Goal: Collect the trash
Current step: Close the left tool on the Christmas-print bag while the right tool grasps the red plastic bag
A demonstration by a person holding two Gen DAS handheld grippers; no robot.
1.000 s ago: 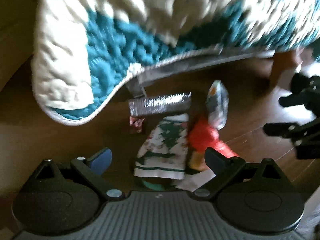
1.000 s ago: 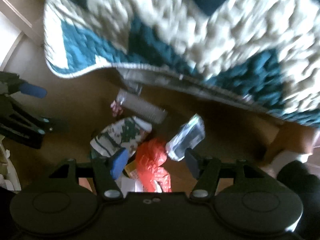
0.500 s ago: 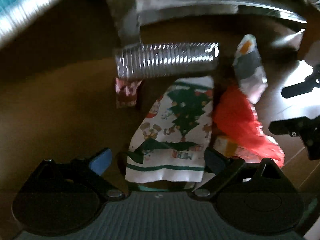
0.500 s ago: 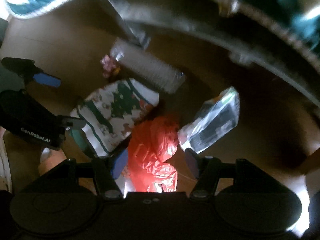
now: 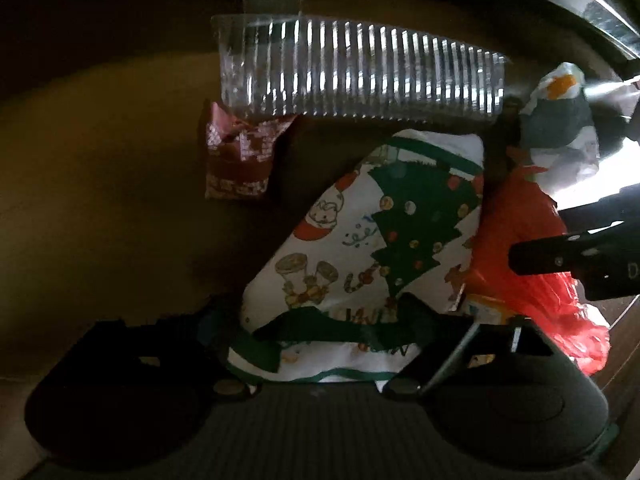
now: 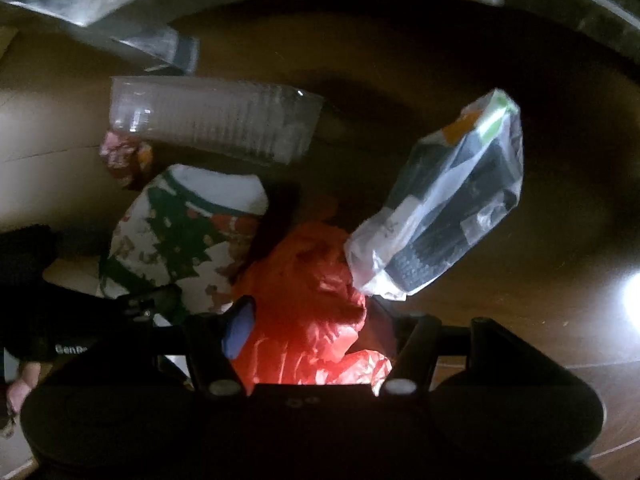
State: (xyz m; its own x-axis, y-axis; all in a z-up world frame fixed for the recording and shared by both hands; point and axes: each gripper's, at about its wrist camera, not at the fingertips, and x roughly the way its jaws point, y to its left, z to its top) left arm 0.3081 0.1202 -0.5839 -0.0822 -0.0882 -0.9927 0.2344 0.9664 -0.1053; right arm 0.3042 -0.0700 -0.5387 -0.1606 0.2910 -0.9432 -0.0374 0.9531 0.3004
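The left gripper [image 5: 316, 324] is low near the floor, and its two fingers are spread wide apart. The right gripper [image 6: 316, 320] is low too, with its fingers also apart. From the left camera, the right gripper shows at about 3 o'clock. From the right camera, the left gripper shows at 9 o'clock.

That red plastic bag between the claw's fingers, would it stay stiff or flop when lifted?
The red plastic bag looks thin and crumpled, so it would probably sag and drape rather than hold shape. It seems light for its bulk. Its glossy film may slip unless the right claw, now open around it, pinches a fold.
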